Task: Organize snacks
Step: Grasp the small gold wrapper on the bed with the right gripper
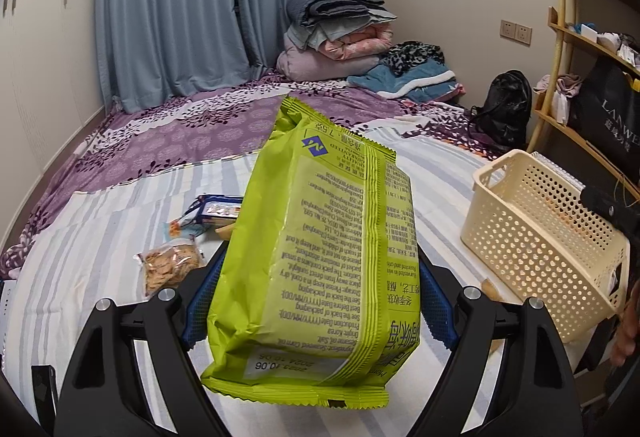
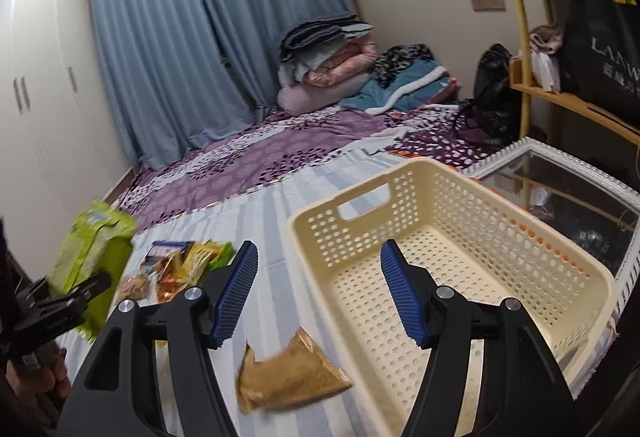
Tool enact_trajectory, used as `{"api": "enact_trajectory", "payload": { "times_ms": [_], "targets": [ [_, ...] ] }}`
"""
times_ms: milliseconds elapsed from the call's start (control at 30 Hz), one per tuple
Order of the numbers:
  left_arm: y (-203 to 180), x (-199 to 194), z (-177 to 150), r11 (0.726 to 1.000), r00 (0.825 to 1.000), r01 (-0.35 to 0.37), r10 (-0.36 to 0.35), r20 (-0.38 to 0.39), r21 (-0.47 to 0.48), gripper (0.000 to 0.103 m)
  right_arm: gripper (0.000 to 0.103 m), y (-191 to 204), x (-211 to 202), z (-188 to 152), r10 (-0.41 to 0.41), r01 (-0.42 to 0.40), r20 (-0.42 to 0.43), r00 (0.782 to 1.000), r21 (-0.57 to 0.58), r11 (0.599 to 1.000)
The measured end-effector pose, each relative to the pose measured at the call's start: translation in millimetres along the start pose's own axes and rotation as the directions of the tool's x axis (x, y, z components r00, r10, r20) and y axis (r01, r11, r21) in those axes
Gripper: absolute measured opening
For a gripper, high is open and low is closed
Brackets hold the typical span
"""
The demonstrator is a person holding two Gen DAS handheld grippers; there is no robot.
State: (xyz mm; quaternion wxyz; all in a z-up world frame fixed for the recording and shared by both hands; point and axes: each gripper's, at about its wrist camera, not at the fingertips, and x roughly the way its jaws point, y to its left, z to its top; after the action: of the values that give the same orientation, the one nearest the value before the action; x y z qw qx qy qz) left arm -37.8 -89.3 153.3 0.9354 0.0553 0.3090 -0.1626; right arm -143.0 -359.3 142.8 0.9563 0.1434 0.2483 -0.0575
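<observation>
We hold the green snack bag point(image 1: 316, 249) clamped in our left tool point(image 1: 316, 297) above the striped bed point(image 1: 100, 229), while our right tool point(image 2: 320, 293) gapes with nothing between its pads over the cream basket's point(image 2: 500, 221) near corner, a brown packet point(image 2: 288, 377) lying just beside that basket.

Left gripper point(image 1: 316, 285) fingers clamp a load; right gripper point(image 2: 318, 295) fingers spread, empty.

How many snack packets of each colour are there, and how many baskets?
Green packet: 1
Blue packet: 1
Clear biscuit packet: 1
Brown packet: 1
Yellow or orange packets, blurred: at least 1
Cream basket: 1
Total: at least 6
</observation>
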Motion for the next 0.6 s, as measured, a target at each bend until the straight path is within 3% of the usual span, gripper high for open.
{"api": "enact_trajectory", "payload": {
  "times_ms": [167,267,300,433,600],
  "targets": [
    [-8,2,-6,0.999,0.999,0.033,-0.033,-0.007,0.006,0.085,0.067,28,14,-39,0.081,-0.090,-0.121,0.989,-0.068,0.994],
    [-3,4,-10,0.999,0.999,0.038,-0.038,-0.013,-0.009,0.085,0.078,46,23,-61,0.050,-0.072,-0.153,0.987,-0.148,0.986],
    [0,4,-11,0.999,0.999,0.037,-0.037,-0.014,-0.016,0.085,0.088,54,26,-67,0.046,-0.076,-0.159,0.986,-0.186,0.980],
    [11,4,-16,0.998,0.999,0.034,-0.034,-0.016,-0.045,0.085,0.089,66,35,-79,0.084,-0.124,-0.206,0.975,-0.188,0.974],
    [23,3,-20,0.997,1.000,0.025,-0.026,-0.014,-0.079,0.085,0.089,70,52,-92,0.048,-0.102,-0.230,0.972,-0.231,0.968]
  ]
}}
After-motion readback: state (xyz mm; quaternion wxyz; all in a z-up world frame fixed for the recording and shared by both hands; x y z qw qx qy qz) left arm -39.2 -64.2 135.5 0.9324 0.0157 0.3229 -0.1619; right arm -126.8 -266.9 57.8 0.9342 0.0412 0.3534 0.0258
